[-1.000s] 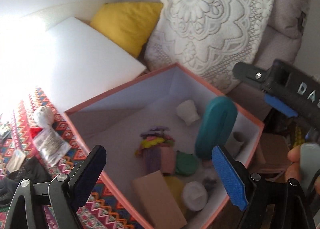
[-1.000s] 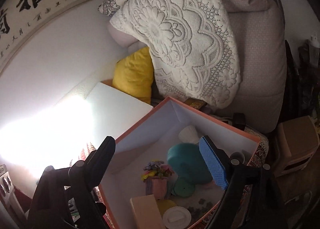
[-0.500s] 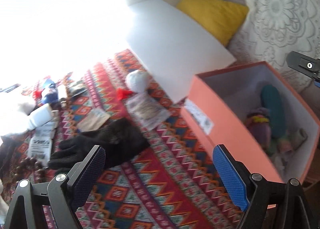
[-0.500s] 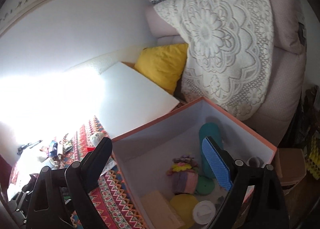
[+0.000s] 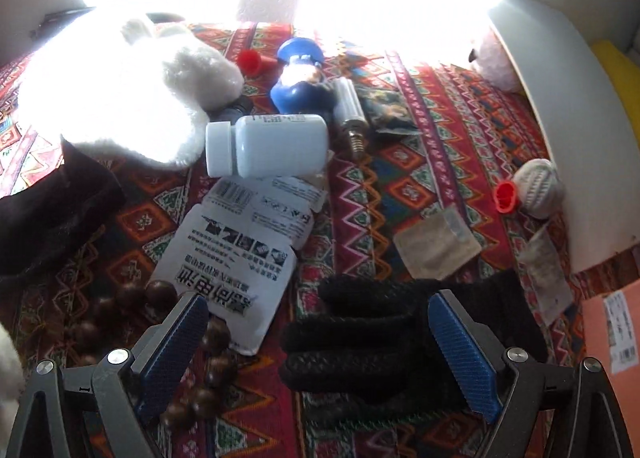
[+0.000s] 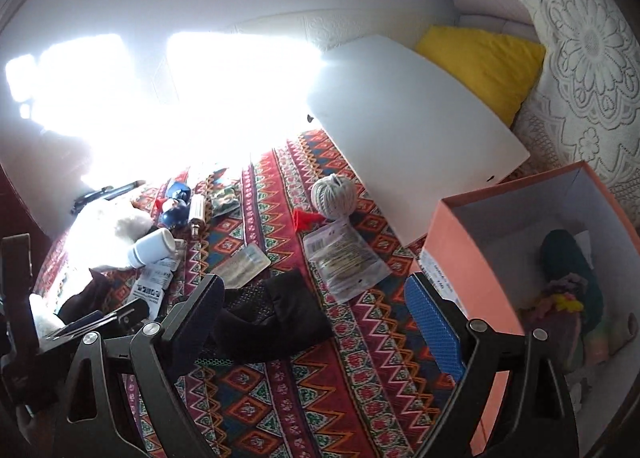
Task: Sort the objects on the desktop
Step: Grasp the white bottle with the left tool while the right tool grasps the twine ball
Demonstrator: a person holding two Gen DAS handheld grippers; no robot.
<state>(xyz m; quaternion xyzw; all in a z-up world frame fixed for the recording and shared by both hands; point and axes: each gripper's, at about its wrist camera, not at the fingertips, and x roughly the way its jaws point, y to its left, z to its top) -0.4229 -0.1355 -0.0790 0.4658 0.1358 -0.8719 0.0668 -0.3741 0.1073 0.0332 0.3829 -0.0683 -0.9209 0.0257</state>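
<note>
My left gripper [image 5: 316, 308] hangs open just above a black knit glove [image 5: 380, 332], with nothing between its fingers. A printed leaflet [image 5: 236, 254] and brown beads [image 5: 160, 294] lie by its left finger. Farther off are a white bottle [image 5: 264, 146] on its side, a blue figurine [image 5: 300, 74], a light bulb [image 5: 352, 114] and a twine ball [image 5: 536, 186]. My right gripper [image 6: 314, 290] is open and empty over the patterned cloth, near the same glove [image 6: 272, 322]. The orange box [image 6: 472, 258] stands at its right and holds several items.
A white fluffy plush [image 5: 132, 98] and a dark cloth [image 5: 52, 214] fill the left side. A white board [image 6: 412, 130] leans behind the box, with a yellow cushion [image 6: 484, 62] and a lace cover [image 6: 580, 58] beyond. Clear packets [image 6: 344, 262] lie on the cloth. Window glare washes out the back.
Both grippers have swung left, away from the box interior. The left one has dropped low over the clutter and glove; the box is now at the right edge of both views.
</note>
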